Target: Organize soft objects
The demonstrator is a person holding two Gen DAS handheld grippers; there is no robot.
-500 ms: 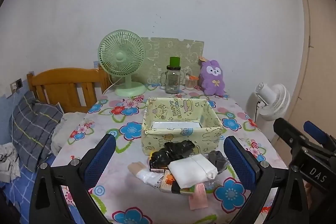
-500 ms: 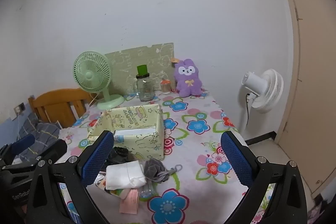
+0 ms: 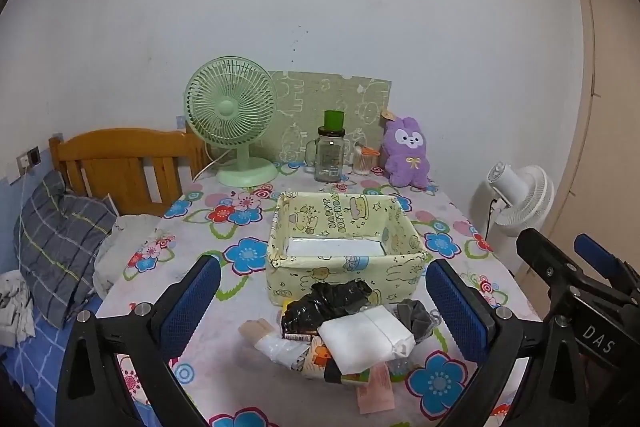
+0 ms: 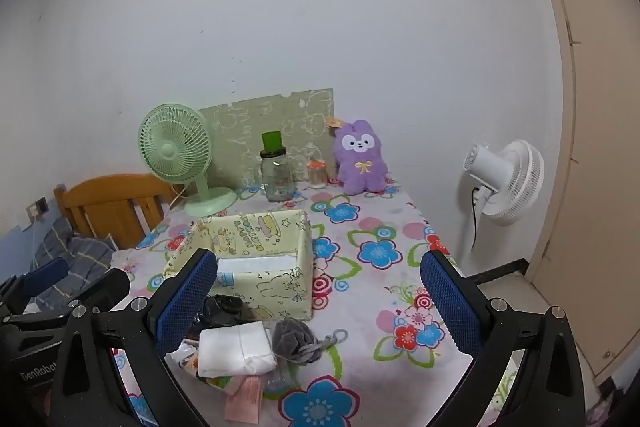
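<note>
Left wrist view: our left gripper (image 3: 322,301) hovers with jaws spread wide and empty, and our right gripper (image 4: 318,293) is equally spread. Between the left fingers lies a pile of soft things on the flowered tablecloth (image 3: 438,383), topped by a folded white cloth pack (image 3: 366,341) whose long axis slants away to the right. Just behind sits the pale yellow fabric box (image 3: 344,291).

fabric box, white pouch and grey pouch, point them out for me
fabric box (image 3: 344,273), left wrist view, front wall
white pouch (image 3: 362,341), left wrist view, middle of its top face
grey pouch (image 4: 292,337), right wrist view, gathered body
</note>
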